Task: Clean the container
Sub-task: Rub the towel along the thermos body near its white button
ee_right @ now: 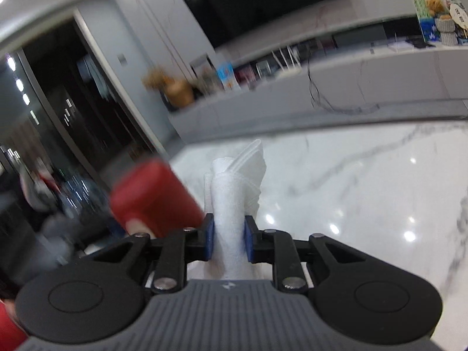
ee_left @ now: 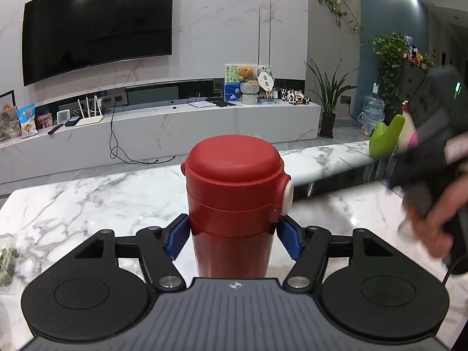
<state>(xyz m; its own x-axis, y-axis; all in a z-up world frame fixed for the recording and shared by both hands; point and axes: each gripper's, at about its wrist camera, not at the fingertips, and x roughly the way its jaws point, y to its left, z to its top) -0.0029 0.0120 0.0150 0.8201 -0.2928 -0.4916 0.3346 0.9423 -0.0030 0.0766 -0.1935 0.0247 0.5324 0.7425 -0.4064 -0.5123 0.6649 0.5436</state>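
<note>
A red flask (ee_left: pixel 234 201) with a closed lid and a white button on its right side stands upright between my left gripper's blue pads. My left gripper (ee_left: pixel 232 237) is shut on the flask just below the lid. My right gripper (ee_right: pixel 229 241) is shut on a folded white tissue (ee_right: pixel 234 196) that sticks up between its blue pads. The flask's lid shows blurred in the right wrist view (ee_right: pixel 155 196), just left of the tissue. The right gripper and the hand on it show blurred at the right of the left wrist view (ee_left: pixel 433 175).
A white marble table (ee_left: pixel 87 204) lies under both grippers. A green object (ee_left: pixel 386 139) sits at its far right edge and a clear packet (ee_left: pixel 7 260) at its left edge. Beyond are a TV bench, a wall TV and potted plants.
</note>
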